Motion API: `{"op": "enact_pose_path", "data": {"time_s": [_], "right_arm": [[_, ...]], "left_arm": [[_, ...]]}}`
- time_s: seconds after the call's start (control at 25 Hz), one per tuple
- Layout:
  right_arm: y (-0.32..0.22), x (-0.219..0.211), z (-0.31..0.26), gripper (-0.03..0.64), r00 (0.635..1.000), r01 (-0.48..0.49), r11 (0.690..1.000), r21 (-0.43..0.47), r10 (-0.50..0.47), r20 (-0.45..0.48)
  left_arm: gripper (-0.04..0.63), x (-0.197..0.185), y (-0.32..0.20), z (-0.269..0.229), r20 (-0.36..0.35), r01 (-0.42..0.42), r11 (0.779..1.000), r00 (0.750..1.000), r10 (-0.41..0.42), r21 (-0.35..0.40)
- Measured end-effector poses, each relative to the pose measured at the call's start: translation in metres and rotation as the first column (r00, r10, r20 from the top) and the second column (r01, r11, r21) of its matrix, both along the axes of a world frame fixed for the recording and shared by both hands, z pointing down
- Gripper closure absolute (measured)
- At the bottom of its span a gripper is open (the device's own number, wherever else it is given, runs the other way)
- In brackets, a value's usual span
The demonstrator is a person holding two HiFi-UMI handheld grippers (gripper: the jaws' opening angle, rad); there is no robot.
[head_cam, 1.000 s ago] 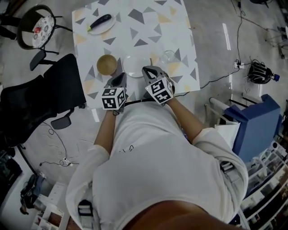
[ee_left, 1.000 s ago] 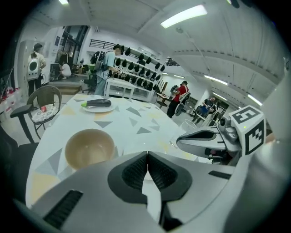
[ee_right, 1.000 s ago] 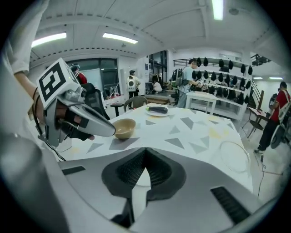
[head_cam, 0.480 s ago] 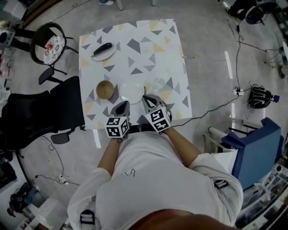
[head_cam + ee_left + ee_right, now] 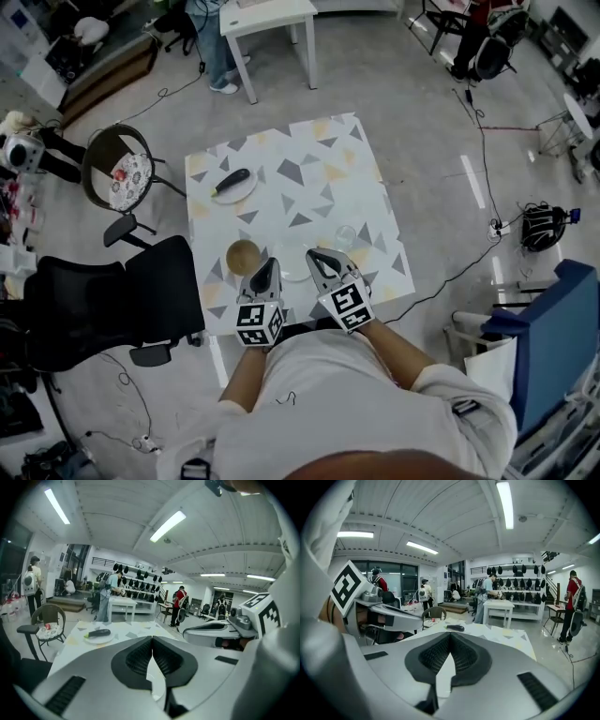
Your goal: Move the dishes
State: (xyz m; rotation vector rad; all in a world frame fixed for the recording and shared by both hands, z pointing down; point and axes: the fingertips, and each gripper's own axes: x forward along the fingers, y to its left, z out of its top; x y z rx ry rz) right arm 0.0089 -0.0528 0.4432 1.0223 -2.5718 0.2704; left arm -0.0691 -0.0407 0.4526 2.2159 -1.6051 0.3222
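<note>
Looking down over my own shoulders, I see both claws side by side above the near edge of the table [image 5: 328,159], pointing out across its triangle-patterned top. The bowl [image 5: 243,256] sits just beside the left claw [image 5: 265,266], a little to its left. The white plate [image 5: 293,269] lies between the two claw tips and is partly covered by them; from above I cannot tell whether either tip touches it. A glass [image 5: 346,236] stands near the right claw [image 5: 316,255], ahead and to its right. Well ahead of the left claw, towards the far left corner, a second plate [image 5: 228,195] carries an aubergine [image 5: 232,180]. Off the table, a black office chair [image 5: 103,300] stands to the left of the left claw, and a round chair [image 5: 117,171] with a patterned cushion is further ahead on that side. A small white table [image 5: 267,17] is far ahead of both claws, with a person [image 5: 211,37] standing at it. To the right of the right claw a cable [image 5: 450,277] trails over the floor towards a blue seat [image 5: 553,328]. My left claw is clenched, its ribbed pads meeting at the tip with nothing caught between them. My right claw is clenched the same way and also empty, and each claw shows at the edge of the other's view
</note>
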Motion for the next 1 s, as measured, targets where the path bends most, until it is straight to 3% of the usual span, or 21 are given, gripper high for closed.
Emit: {"op": "enact_pose_path", "data": {"time_s": [0.2,0.44,0.76,1.0], "right_arm": [[0.000,-0.016,-0.045,0.620,0.999,-0.051,0.991,0.120,0.052,-0.013],[0.003,-0.029,-0.085,0.620,0.994,-0.108,0.966,0.233,0.106,0.021],[0.011,-0.029,-0.095,0.620,0.972,-0.235,0.943,0.235,0.234,0.034],[0.012,-0.032,-0.093,0.620,0.965,-0.259,0.940,0.221,0.259,0.032]], "left_arm": [[0.575,-0.017,0.001,-0.051,-0.017,-0.039,0.993,0.999,0.041,0.111],[0.575,-0.042,0.000,-0.101,-0.003,-0.045,0.970,0.999,0.047,0.238],[0.575,-0.073,0.010,-0.107,-0.026,-0.065,0.961,0.997,0.074,0.271],[0.575,-0.081,0.010,-0.111,-0.014,-0.071,0.954,0.997,0.079,0.290]]}}
